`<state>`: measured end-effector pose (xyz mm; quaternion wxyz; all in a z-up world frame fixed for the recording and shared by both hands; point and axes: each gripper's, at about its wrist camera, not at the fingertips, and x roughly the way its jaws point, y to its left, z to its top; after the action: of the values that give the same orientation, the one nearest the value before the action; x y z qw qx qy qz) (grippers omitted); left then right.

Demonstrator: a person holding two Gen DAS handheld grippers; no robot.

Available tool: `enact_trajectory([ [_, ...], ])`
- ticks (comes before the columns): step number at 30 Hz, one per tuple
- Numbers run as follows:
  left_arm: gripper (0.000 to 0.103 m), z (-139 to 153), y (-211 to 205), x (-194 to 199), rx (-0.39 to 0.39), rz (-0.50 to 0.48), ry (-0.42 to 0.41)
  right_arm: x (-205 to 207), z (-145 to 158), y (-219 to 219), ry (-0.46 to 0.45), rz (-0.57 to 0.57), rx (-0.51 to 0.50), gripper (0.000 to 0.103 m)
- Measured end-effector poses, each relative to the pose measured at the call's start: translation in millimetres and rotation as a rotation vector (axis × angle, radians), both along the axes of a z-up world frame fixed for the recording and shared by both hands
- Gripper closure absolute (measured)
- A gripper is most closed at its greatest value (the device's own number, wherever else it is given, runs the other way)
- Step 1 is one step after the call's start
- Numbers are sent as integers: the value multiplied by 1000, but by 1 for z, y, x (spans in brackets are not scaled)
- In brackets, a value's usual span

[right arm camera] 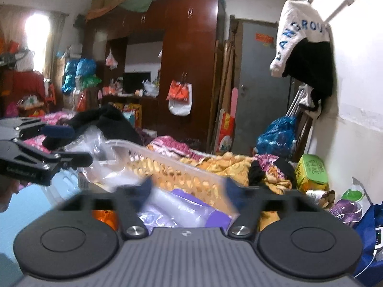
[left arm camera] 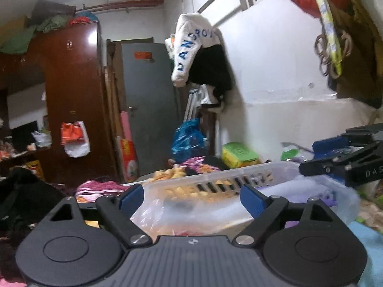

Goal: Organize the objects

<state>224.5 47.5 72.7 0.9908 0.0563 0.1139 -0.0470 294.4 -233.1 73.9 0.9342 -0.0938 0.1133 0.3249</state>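
Observation:
A clear slotted plastic basket lies on cluttered bedding. It holds a crumpled clear plastic bag and a purple-and-clear package. My left gripper is open, its blue pads wide apart on either side of the clear bag, near the basket's near rim. My right gripper is open too, its blurred fingers straddling the purple package without pressing it. Each gripper shows in the other's view: the right gripper over the basket's right end, the left gripper over its left end.
Orange and pink bedding surrounds the basket. A green box and a blue plastic bag sit by the white wall. A brown wardrobe and a grey door stand behind. A dark garment lies on the left.

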Motion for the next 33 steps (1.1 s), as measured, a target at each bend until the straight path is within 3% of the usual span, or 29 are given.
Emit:
enact_trajectory([
  [2, 11, 2, 0, -5, -19, -18, -9, -3, 2, -2, -8, -5, 17, 4],
  [4, 3, 2, -4, -10, 1, -7, -29, -6, 5, -6, -1, 3, 50, 0],
  [7, 2, 1, -7, -16, 19, 12, -35, -11, 7, -10, 7, 7, 63, 0],
  [12, 2, 1, -4, -29, -30, 13, -47, -19, 5, -12, -8, -6, 68, 0],
  [19, 2, 9, 1, -33, -62, 36, -1, -17, 7, -12, 80, -136, 156, 0],
  [22, 2, 12, 0, -45, -67, 49, 16, -31, 5, -16, 49, -53, 158, 0],
  [28, 2, 22, -16, -79, -34, 96, 23, -49, 12, -28, 178, 34, 149, 0],
  [33, 2, 15, -38, -116, 39, 117, 36, -77, 4, -40, 128, -8, 116, 0],
])
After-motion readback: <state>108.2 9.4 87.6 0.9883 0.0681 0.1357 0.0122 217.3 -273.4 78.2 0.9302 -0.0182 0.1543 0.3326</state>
